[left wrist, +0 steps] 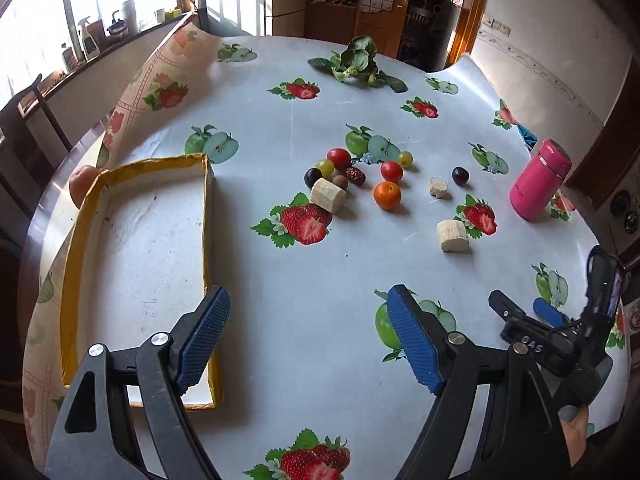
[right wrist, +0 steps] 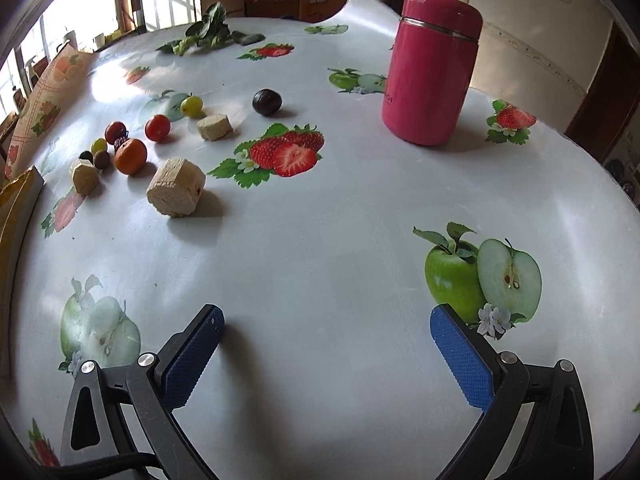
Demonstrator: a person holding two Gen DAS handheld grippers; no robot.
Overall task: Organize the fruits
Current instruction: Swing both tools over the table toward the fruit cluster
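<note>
Right now both tongs are spread wide and hold nothing. The left tongs (left wrist: 308, 320) hover low over the desk (left wrist: 320, 272), their left finger above the near right wall of the shallow yellow-edged tray (left wrist: 206, 216), which lies to their left. The fruits sit well ahead of them, past the tray's far right corner: a small orange (left wrist: 387, 195), two red tomatoes (left wrist: 339, 158), two green grapes (left wrist: 325, 167), a dark plum (left wrist: 312, 177), and a second dark plum (left wrist: 460, 175) apart to the right. Three pale cork-like blocks (left wrist: 328, 195) lie among them. The right tongs (right wrist: 326, 328) hang over bare cloth beside a printed green apple; from their view the fruit cluster (right wrist: 130, 156) lies far ahead to the left, and a pink flask (right wrist: 432, 68) stands upright ahead to the right. A bunch of leafy greens (left wrist: 356, 62) lies at the far edge.
</note>
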